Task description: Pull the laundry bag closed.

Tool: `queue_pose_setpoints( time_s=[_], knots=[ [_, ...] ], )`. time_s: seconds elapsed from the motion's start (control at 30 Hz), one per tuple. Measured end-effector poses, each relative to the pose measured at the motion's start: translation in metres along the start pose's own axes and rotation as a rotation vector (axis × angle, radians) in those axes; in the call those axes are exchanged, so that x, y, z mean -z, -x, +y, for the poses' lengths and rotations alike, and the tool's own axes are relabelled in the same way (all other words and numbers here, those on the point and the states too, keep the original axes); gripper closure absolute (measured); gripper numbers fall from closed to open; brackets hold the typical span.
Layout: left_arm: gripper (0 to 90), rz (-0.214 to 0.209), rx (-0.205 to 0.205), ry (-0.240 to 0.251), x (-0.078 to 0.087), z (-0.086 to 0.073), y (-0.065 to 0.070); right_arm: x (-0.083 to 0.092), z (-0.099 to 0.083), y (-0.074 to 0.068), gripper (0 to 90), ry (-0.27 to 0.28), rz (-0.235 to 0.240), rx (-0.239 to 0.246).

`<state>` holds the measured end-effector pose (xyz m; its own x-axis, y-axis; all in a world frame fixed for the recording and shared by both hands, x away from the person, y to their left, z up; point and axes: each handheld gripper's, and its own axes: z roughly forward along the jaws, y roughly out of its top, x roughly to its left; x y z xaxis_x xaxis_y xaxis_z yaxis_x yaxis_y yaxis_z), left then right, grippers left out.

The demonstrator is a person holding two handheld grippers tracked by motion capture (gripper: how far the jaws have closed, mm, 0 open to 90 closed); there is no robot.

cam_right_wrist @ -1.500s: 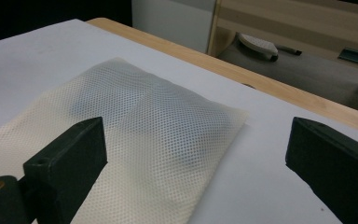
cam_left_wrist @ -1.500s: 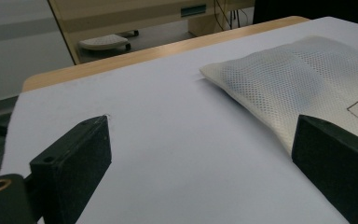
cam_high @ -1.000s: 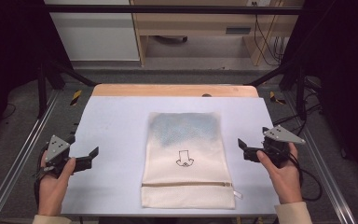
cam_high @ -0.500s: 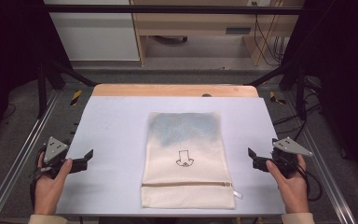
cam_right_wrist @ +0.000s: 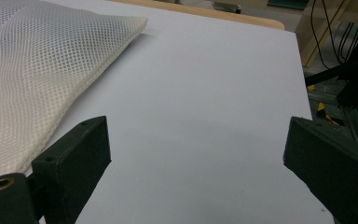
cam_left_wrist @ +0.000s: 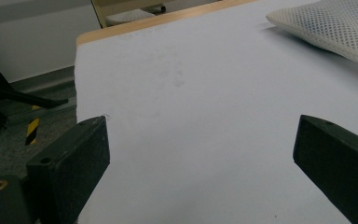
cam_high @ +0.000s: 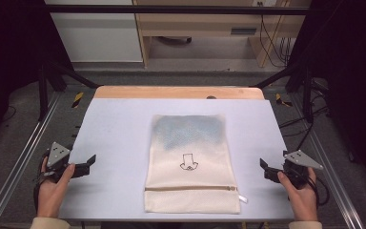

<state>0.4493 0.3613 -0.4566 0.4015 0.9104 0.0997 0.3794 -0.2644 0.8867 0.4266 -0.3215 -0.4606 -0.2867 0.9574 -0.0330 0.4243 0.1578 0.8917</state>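
Right now your left tongs [cam_high: 89, 162] sit at the tabletop's [cam_high: 119, 129] eight o'clock edge and your right tongs [cam_high: 265, 168] at four o'clock, both spread wide and holding nothing. Between them the mesh laundry bag [cam_high: 188, 162] lies flat at the middle, its zipper [cam_high: 190, 188] toward six o'clock, well apart from either. Parked that wide, you likely have clear approaches to both its sides.
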Motion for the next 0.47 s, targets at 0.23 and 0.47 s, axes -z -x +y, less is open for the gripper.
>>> queue_pose_setpoints(
  time_s=[0.23,0.47],
  knots=[
    [3.3,-0.033,-0.014,-0.041,-0.006,-0.002,0.009,0.002,-0.013,-0.003,7.9,-0.027,0.01,-0.001],
    [3.1,-0.059,-0.025,-0.054,-0.011,-0.002,0.018,-0.002,-0.013,-0.007,7.8,-0.035,0.001,0.027]
  ],
)
